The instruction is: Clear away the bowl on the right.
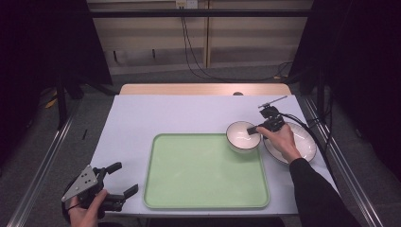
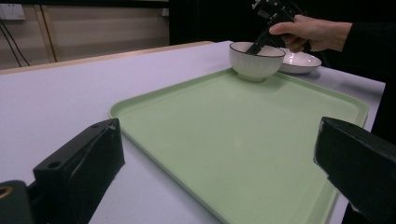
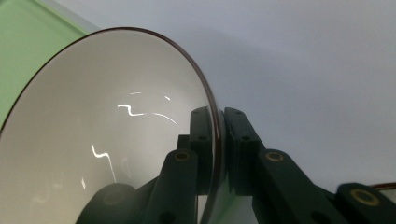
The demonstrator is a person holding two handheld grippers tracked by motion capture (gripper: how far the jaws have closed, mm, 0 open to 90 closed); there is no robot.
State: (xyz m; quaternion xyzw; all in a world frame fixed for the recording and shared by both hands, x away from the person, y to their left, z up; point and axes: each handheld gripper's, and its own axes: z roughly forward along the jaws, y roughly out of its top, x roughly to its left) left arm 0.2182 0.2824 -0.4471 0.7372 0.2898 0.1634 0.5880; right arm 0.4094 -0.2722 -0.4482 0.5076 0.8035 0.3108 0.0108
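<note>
A white bowl (image 1: pixel 242 136) with a dark rim stands at the far right corner of the light green tray (image 1: pixel 189 184). My right gripper (image 1: pixel 256 127) is shut on the bowl's rim, one jaw inside and one outside; the right gripper view shows the rim (image 3: pixel 215 126) pinched between the jaws. The left gripper view shows the bowl (image 2: pixel 256 61) upright on the tray (image 2: pixel 243 135). My left gripper (image 1: pixel 124 178) hovers open at the table's near left corner, off the tray, nothing between its jaws.
A white plate (image 1: pixel 302 142) lies on the table just right of the bowl, under the right hand. The white tabletop (image 1: pixel 156 113) stretches beyond and left of the tray. Cables hang behind the table's far edge.
</note>
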